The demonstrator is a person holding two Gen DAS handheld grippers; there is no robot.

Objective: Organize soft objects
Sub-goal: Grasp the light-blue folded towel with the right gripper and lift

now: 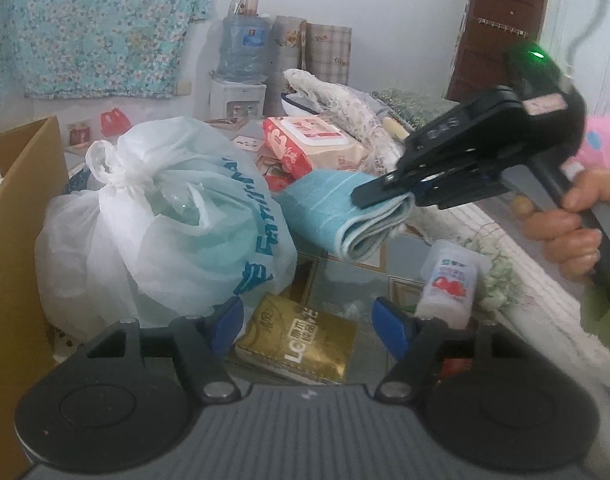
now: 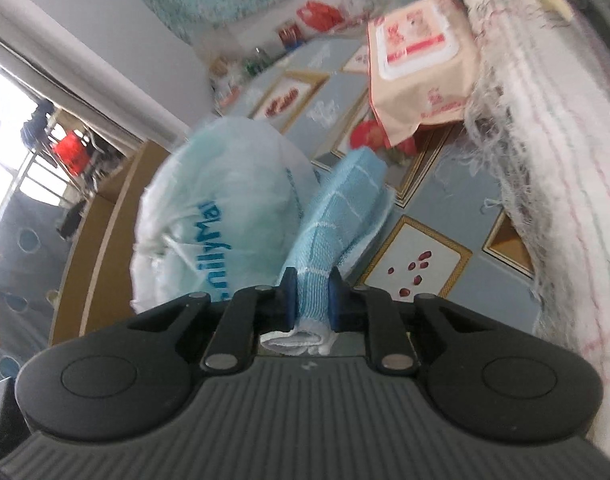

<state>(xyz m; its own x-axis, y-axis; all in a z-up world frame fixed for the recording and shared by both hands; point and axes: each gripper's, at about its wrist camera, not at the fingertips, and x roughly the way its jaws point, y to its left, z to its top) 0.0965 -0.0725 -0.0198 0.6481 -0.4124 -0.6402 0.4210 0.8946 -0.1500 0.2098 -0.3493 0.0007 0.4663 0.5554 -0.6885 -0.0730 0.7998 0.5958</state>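
A folded light-blue towel (image 1: 337, 208) is lifted off the patterned tabletop, and my right gripper (image 1: 389, 196) is shut on its near end. In the right wrist view the towel (image 2: 337, 208) is pinched between the blue pads (image 2: 289, 296) of that gripper (image 2: 312, 296). A knotted white plastic bag (image 1: 165, 216) with blue lettering sits just left of the towel and touches it (image 2: 217, 200). My left gripper (image 1: 309, 326) stands open low in front, holding nothing, above a gold packet (image 1: 301, 340).
A cardboard box (image 1: 13, 200) stands left of the bag. A pink wet-wipes pack (image 1: 313, 140) lies behind the towel, beside a frayed white blanket (image 2: 545, 140). A small white packet (image 1: 449, 280) stands at the right. A hand (image 1: 565, 220) holds the right gripper's handle.
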